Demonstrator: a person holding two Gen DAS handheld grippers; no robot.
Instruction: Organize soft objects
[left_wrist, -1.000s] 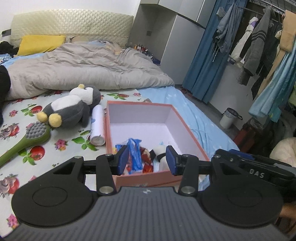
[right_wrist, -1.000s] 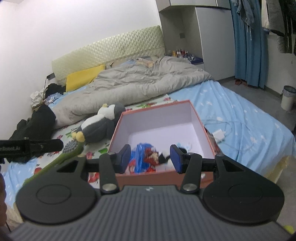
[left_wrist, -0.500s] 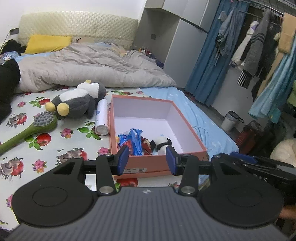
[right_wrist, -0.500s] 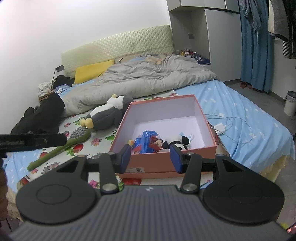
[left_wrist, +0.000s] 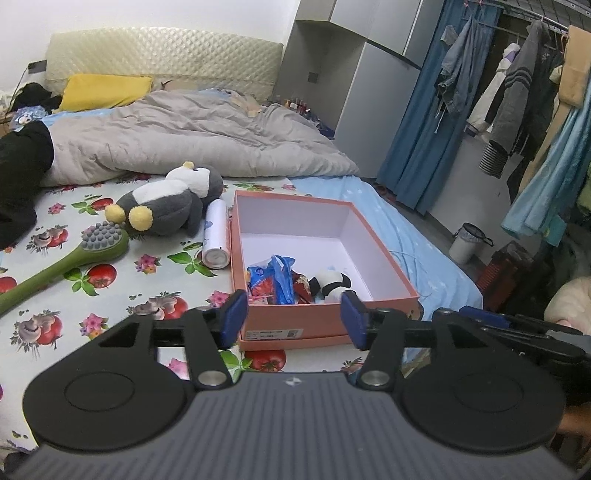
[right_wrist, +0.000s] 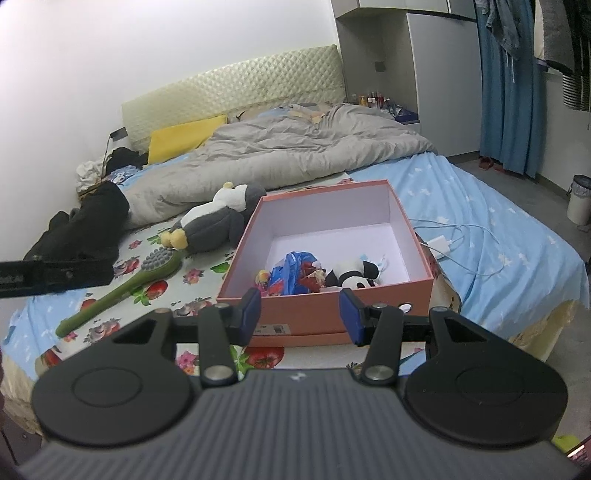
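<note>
An open pink box sits near the foot of the bed. Inside lie a small panda plush, a blue snack bag and other small items. A grey penguin plush lies on the floral sheet left of the box. My left gripper and right gripper are both open and empty, held back from the box's near wall.
A green long-handled brush and a white cylinder lie left of the box. A grey duvet, a yellow pillow and black clothes lie further back. A white charger cable lies right of the box.
Both grippers have pulled back and up from the box; the box now appears smaller and whole in both views. Both grippers stay open and empty.
</note>
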